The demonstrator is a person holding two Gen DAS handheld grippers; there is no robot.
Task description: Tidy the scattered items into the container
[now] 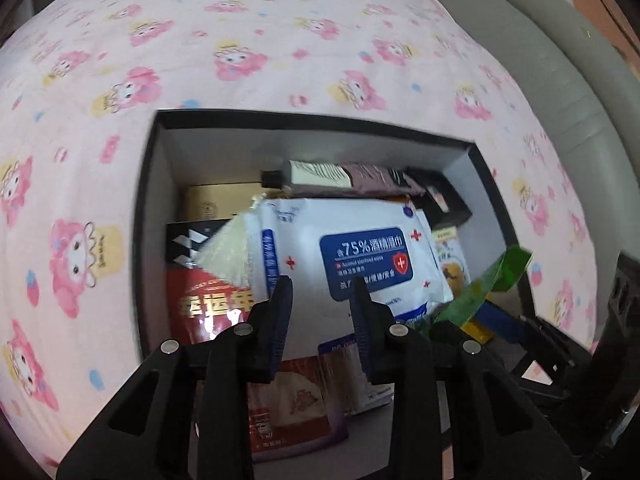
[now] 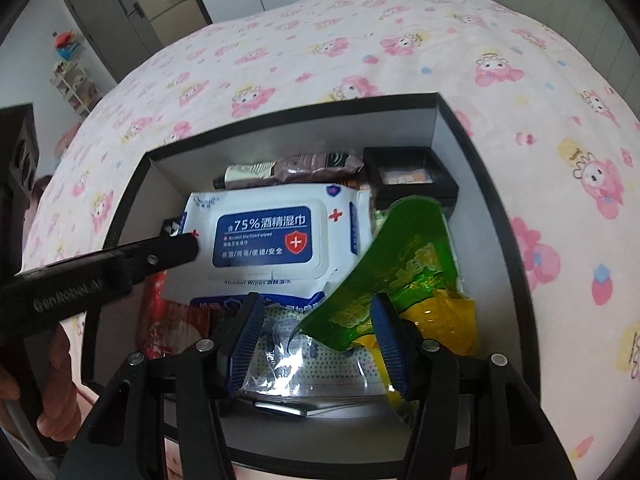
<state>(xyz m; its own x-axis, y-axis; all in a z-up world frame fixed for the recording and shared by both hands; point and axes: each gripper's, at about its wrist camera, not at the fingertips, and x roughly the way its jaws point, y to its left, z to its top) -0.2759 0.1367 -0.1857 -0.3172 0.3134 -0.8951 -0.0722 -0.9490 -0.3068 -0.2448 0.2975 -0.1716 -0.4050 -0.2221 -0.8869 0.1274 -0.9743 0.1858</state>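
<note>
A black box with pale inner walls (image 1: 160,184) (image 2: 436,128) sits on a pink cartoon-print bedspread and holds several items. A white and blue wet-wipes pack (image 1: 360,256) (image 2: 276,236) lies on top in the middle. My left gripper (image 1: 322,292) is open and empty just above the pack's near edge; it also shows in the right wrist view (image 2: 176,246). My right gripper (image 2: 316,320) is open over the box's near part, with a green and yellow snack bag (image 2: 404,268) (image 1: 480,288) lying loose between and beyond its fingers.
In the box lie a red packet (image 1: 208,300), a brown tube (image 2: 296,168), a small black box (image 2: 412,180), a clear dotted pouch (image 2: 312,364) and a pastry packet (image 1: 288,400). A grey headboard (image 1: 560,92) borders the bed. A dark door (image 2: 104,20) stands far left.
</note>
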